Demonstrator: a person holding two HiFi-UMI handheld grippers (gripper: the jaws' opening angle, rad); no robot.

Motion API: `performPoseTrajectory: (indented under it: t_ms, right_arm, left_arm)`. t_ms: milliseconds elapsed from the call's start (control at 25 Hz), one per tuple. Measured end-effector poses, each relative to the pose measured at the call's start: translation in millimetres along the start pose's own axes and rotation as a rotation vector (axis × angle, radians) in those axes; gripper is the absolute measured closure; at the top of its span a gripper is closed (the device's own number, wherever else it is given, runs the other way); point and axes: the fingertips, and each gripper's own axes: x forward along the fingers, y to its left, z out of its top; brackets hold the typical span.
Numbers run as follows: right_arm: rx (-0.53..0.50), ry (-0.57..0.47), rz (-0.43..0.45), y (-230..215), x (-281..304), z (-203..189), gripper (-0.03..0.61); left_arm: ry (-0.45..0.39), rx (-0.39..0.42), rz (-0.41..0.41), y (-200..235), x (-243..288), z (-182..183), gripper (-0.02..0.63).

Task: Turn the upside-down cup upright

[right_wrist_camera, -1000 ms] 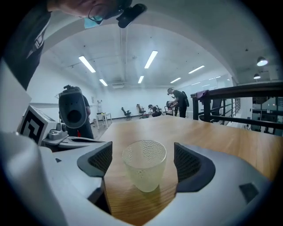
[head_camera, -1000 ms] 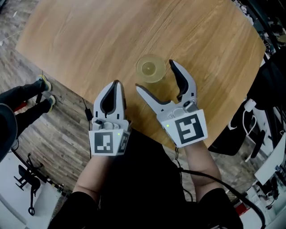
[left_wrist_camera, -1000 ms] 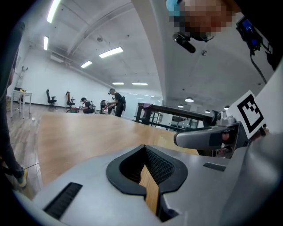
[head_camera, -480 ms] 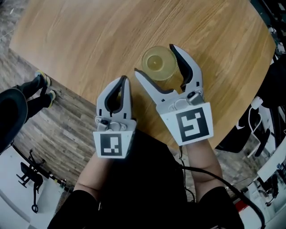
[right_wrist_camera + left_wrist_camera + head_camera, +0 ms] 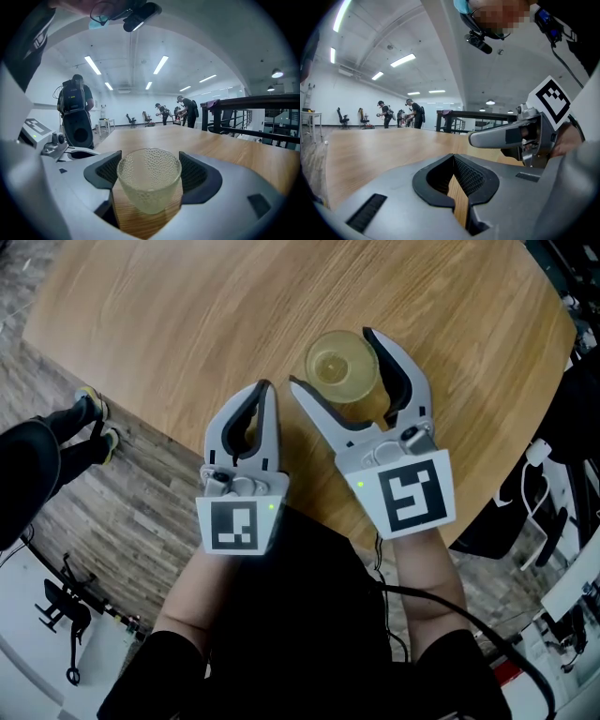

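Observation:
A clear, dimpled, yellow-tinted glass cup (image 5: 339,369) stands on the round wooden table (image 5: 187,315) with its mouth up. My right gripper (image 5: 334,360) is open, and its two jaws flank the cup on either side. In the right gripper view the cup (image 5: 149,185) fills the gap between the ribbed pads (image 5: 193,172); I cannot tell if they touch it. My left gripper (image 5: 265,388) is shut on nothing and lies just left of the right one, near the table's front edge. In the left gripper view its jaws (image 5: 458,197) meet over bare wood.
The table edge (image 5: 141,423) runs close under both grippers, with wood-plank floor beyond. A person's legs and shoes (image 5: 89,418) are at the left. Cables and dark gear (image 5: 539,484) lie at the right. Several people stand far off in the hall (image 5: 75,101).
My right gripper has moved forward so that the cup now sits between its jaws instead of beyond their tips. The left gripper has shifted slightly forward and stays shut.

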Motion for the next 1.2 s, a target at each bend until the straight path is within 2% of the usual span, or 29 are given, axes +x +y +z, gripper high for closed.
performPoseTrajectory:
  t_ms: [280,400,440,480,600,760,840,960,1080,1200]
  right_arm:
    - [0.006,-0.001,-0.006,-2,-14,1,0.210]
    - [0.039,-0.011,-0.012,-6,-21,6,0.210]
    - [0.054,-0.022,-0.013,-8,-24,9,0.210]
    - [0.069,-0.037,-0.013,-11,-27,14,0.210]
    - [0.105,-0.092,-0.017,-21,-39,36,0.210]
    - [0.120,-0.133,0.008,-24,-52,69,0.210]
    - [0.133,-0.142,0.042,-18,-55,79,0.210]
    - [0.134,-0.138,0.078,-7,-58,83,0.210]
    - [0.156,-0.130,0.094,-1,-62,79,0.210]
    - [0.190,-0.133,0.096,-1,-66,73,0.209]
  left_arm:
    - [-0.032,0.058,-0.009,1,24,8,0.606]
    - [-0.045,0.058,-0.073,-7,27,10,0.602]
    - [-0.041,0.063,-0.109,-13,27,9,0.515]
    - [-0.035,0.067,-0.146,-19,27,9,0.462]
    - [-0.034,0.090,-0.237,-36,25,11,0.377]
    - [-0.049,0.185,-0.344,-63,28,19,0.294]
    - [-0.073,0.228,-0.385,-74,32,26,0.279]
    - [-0.112,0.251,-0.432,-87,36,33,0.278]
    - [-0.133,0.290,-0.446,-93,32,35,0.281]
    - [-0.150,0.309,-0.442,-98,27,32,0.327]
